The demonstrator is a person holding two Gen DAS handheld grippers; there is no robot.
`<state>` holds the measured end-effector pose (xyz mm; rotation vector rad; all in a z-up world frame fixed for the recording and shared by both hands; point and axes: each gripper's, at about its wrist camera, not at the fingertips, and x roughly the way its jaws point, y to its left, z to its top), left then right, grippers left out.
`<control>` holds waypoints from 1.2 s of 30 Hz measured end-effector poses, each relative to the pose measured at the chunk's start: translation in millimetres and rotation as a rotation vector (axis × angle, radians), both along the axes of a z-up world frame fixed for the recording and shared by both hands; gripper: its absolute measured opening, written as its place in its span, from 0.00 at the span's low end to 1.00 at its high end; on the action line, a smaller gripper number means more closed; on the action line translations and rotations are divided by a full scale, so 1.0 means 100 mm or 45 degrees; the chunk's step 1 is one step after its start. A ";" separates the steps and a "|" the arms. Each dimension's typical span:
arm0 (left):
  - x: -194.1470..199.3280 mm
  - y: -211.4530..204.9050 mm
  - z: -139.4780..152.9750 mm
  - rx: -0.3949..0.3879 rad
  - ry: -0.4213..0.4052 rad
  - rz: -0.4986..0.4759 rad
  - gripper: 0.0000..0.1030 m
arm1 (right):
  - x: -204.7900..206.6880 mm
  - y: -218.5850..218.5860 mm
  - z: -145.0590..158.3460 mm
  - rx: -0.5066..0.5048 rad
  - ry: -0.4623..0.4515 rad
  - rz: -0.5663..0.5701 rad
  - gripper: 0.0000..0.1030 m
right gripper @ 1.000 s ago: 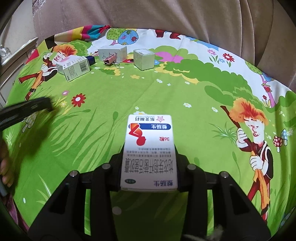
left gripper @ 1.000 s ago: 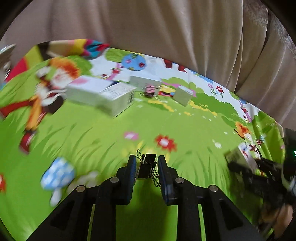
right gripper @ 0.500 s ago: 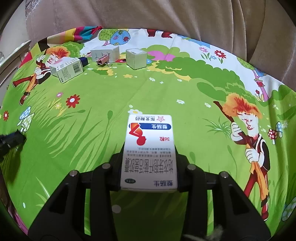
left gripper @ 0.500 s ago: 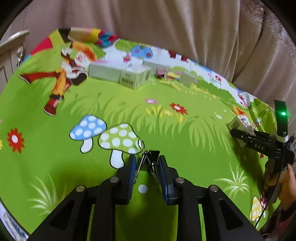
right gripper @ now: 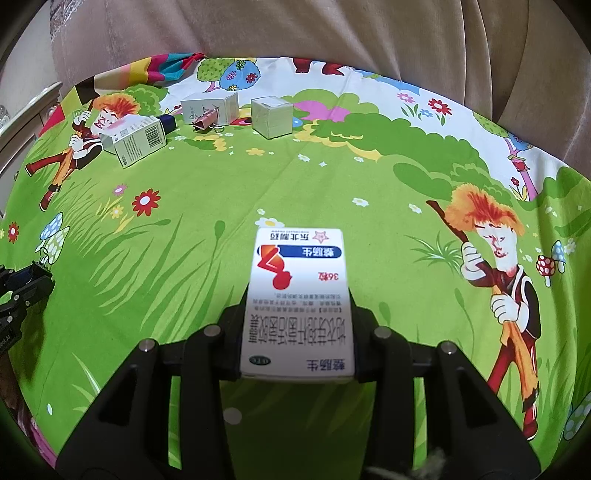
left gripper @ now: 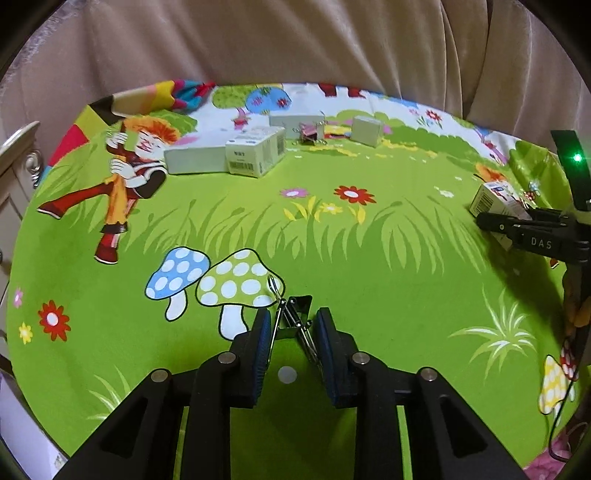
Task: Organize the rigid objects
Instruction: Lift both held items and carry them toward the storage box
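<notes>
My left gripper [left gripper: 291, 325] is shut on a black binder clip [left gripper: 295, 314] with steel handles, low over the green cartoon cloth [left gripper: 369, 258] beside a printed mushroom. My right gripper [right gripper: 297, 306] is shut on a white medicine box [right gripper: 299, 295] with red and blue print, held above the cloth; it also shows at the right edge of the left wrist view [left gripper: 495, 201]. At the far side lie a barcode box [right gripper: 135, 142], a white box [right gripper: 210, 107], a pink binder clip [right gripper: 205, 120] and a small cube box [right gripper: 273, 116].
A beige curtain [right gripper: 295, 33] hangs behind the table's far edge. A pale cabinet edge [left gripper: 18, 147] stands at the left. The left gripper shows at the left edge of the right wrist view [right gripper: 22, 291]. A long flat box [left gripper: 195, 160] lies beside the barcode box.
My left gripper has pulled back toward the near side of the cloth with the black clip. My right gripper holds the medicine box nearly still.
</notes>
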<state>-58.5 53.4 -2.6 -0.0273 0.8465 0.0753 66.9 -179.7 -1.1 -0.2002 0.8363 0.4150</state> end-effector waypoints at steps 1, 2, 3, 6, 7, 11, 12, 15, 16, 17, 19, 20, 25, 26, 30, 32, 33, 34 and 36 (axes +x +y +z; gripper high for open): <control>0.00 0.03 0.02 -0.045 0.011 -0.008 0.24 | 0.00 0.00 0.00 0.001 0.000 -0.004 0.43; -0.02 0.05 0.03 -0.085 0.002 -0.006 0.24 | -0.01 -0.01 0.00 0.010 0.003 -0.012 0.43; -0.09 0.07 0.10 -0.107 -0.037 0.020 0.24 | -0.04 -0.04 0.01 0.042 0.012 -0.037 0.43; -0.26 -0.02 0.35 -0.024 -0.166 0.041 0.24 | -0.32 -0.21 0.12 0.251 -0.031 -0.118 0.43; -0.34 -0.06 0.49 0.012 -0.230 0.047 0.24 | -0.42 -0.23 0.15 0.279 -0.059 -0.133 0.43; -0.59 -0.24 0.96 0.086 -0.459 0.063 0.24 | -1.01 -0.31 0.44 0.352 -0.288 -0.182 0.43; -0.64 -0.29 1.09 0.099 -0.519 0.069 0.24 | -1.13 -0.32 0.53 0.356 -0.347 -0.187 0.43; -0.84 -0.40 1.46 0.117 -0.697 0.080 0.24 | -1.51 -0.38 0.93 0.388 -0.573 -0.204 0.43; -0.93 -0.47 1.59 0.130 -0.764 0.078 0.24 | -1.63 -0.38 1.07 0.395 -0.646 -0.202 0.43; -0.99 -0.51 1.69 0.137 -0.813 0.074 0.24 | -1.75 -0.39 1.20 0.401 -0.725 -0.201 0.43; -1.12 -0.57 1.84 0.155 -0.901 0.074 0.24 | -1.97 -0.38 1.44 0.411 -0.861 -0.196 0.43; -1.19 -0.62 1.90 0.167 -0.942 0.072 0.24 | -2.08 -0.38 1.54 0.414 -0.923 -0.197 0.43; -1.53 -0.74 2.12 0.217 -1.133 0.077 0.24 | -2.51 -0.33 1.79 0.412 -1.157 -0.192 0.43; -1.57 -0.76 2.15 0.224 -1.159 0.073 0.24 | -2.55 -0.31 1.82 0.407 -1.180 -0.185 0.43; -1.65 -0.79 2.24 0.215 -1.177 0.059 0.24 | -2.69 -0.23 1.92 0.391 -1.222 -0.132 0.43; -1.65 -0.77 2.24 0.213 -1.172 0.059 0.24 | -2.72 -0.19 1.94 0.386 -1.223 -0.119 0.43; -1.67 -0.78 2.21 0.209 -1.167 0.058 0.24 | -2.74 -0.21 1.91 0.389 -1.222 -0.114 0.43; -1.67 -0.76 2.21 0.203 -1.159 0.060 0.24 | -2.74 -0.20 1.91 0.390 -1.219 -0.108 0.43; -1.69 -0.73 2.19 0.202 -1.148 0.062 0.23 | -2.78 -0.20 1.92 0.397 -1.210 -0.096 0.43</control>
